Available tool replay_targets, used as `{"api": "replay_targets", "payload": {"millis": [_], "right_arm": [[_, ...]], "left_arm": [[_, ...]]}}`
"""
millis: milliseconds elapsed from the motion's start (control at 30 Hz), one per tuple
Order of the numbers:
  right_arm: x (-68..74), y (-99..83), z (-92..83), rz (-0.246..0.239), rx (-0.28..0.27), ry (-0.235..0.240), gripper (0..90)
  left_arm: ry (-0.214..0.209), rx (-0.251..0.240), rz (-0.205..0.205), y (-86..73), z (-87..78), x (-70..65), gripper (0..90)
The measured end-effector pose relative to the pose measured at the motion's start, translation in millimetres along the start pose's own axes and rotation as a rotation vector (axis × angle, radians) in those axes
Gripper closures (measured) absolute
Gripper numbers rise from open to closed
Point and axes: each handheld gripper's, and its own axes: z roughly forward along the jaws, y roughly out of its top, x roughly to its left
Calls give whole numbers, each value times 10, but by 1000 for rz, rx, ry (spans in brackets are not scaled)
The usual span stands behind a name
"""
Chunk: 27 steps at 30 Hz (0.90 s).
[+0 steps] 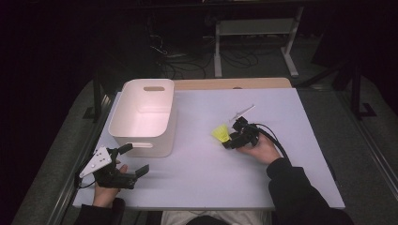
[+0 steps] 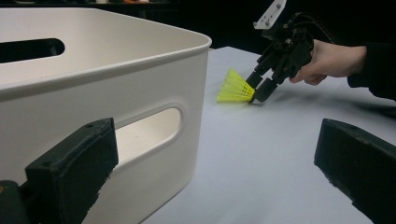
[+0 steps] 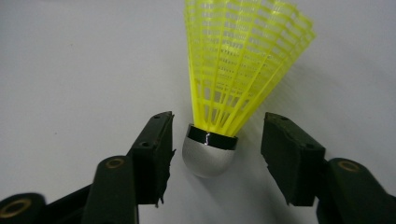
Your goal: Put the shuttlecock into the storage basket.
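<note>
Resting at the near left corner of the desk (image 1: 281, 178), left gripper (image 1: 130, 161) idle, fingers (image 2: 74, 172) spread wide with nothing between them, just beside the near wall of the white bin (image 1: 145, 117). Farther in and to the right, right gripper (image 1: 233, 136) lowered over the yellow shuttlecock (image 1: 221, 133), lying on the desk right of the bin. Seen along the right gripper's own fingers (image 3: 154, 149): silver cork (image 3: 208, 156) nearest, squarely between them, long axis running straight away, skirt flaring out beyond. Fingers half drawn in but not yet gripping, a small gap either side of the cork. Right hand (image 1: 260, 150) plainly the nearer one; probably only a last squeeze needed.
</note>
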Motion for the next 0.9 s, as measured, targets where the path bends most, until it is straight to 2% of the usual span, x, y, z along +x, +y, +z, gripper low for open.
{"api": "replay_targets", "payload": {"millis": [533,900], "right_arm": [[-52,1,20,58,28,57,608],[-26,22,-4,36,17,59,629]], "left_arm": [[0,1,1,0,0,1,0],[0,1,1,0,0,1,0]]}}
